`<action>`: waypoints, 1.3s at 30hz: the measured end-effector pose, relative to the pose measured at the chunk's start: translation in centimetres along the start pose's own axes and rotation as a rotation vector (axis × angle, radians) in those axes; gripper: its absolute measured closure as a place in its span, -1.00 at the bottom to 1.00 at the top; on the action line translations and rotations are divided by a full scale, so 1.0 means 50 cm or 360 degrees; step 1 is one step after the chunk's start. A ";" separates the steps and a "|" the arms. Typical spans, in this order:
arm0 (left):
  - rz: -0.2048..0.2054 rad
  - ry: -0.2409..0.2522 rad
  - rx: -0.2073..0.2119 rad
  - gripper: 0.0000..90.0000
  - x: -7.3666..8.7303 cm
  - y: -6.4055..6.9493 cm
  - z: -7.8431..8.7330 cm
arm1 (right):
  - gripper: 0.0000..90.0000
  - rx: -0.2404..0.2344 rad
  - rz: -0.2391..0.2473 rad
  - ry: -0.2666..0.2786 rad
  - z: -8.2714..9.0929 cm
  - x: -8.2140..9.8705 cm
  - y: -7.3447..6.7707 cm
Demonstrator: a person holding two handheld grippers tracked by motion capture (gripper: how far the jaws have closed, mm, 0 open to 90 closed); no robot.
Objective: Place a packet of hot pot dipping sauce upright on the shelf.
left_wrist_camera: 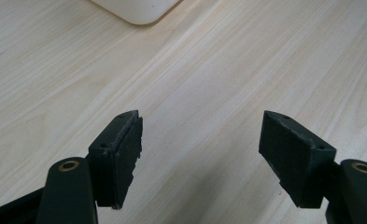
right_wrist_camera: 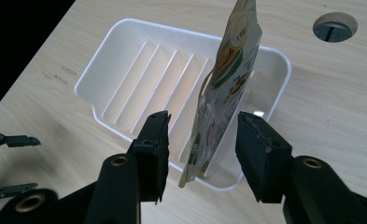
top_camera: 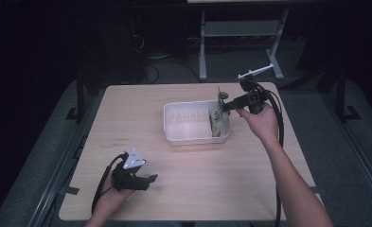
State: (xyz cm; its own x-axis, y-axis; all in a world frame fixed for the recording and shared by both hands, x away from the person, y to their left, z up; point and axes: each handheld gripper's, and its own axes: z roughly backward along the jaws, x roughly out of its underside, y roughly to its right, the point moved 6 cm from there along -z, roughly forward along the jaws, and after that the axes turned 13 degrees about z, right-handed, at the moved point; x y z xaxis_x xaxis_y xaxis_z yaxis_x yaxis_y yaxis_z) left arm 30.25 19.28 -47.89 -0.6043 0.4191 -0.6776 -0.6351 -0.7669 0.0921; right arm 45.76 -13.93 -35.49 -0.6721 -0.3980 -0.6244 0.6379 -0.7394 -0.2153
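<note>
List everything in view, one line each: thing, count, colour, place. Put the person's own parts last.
table: one, light wood, fills the middle of the high view.
tray: one, white, ribbed with slots, right of the table's centre.
pouch: one, green and cream print, standing on edge in the tray's end slot, between the right tool's open jaws.
cable hole: one, round, in the tabletop beyond the tray.
metal frame: one, grey, on the floor behind the table.
left tool: one, black, jaws wide apart over bare table.
right tool: one, black, at the tray's right end.
hands: two, holding the tools.
</note>
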 end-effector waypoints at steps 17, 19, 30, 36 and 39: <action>0.0019 0.0010 -0.0009 -0.36 0.001 -0.007 0.003 | 0.17 -0.0026 0.0034 0.0040 0.027 0.026 -0.005; 0.0023 0.0009 -0.0010 -0.36 0.001 -0.007 0.004 | 0.16 -0.0034 0.0032 0.0046 0.029 0.031 -0.005; 0.0026 0.0012 -0.0012 -0.36 0.001 -0.009 0.004 | 0.12 -0.0077 0.0046 0.0077 0.037 0.050 -0.012; 0.0030 0.0013 -0.0013 -0.36 0.002 -0.011 0.005 | 0.09 -0.0078 0.0090 0.0070 0.042 0.061 -0.023; 0.0030 0.0016 -0.0013 -0.36 0.002 -0.012 0.005 | 0.08 -0.0093 0.0108 0.0082 0.047 0.066 -0.032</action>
State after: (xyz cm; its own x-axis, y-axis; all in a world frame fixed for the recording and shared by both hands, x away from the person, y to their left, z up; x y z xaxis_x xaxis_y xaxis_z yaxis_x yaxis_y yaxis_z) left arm 30.48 19.90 -47.82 -0.6113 0.3999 -0.6830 -0.6198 -0.7785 0.0990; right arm 41.63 -15.33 -35.47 -0.6073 -0.4165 -0.6766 0.7032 -0.6782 -0.2137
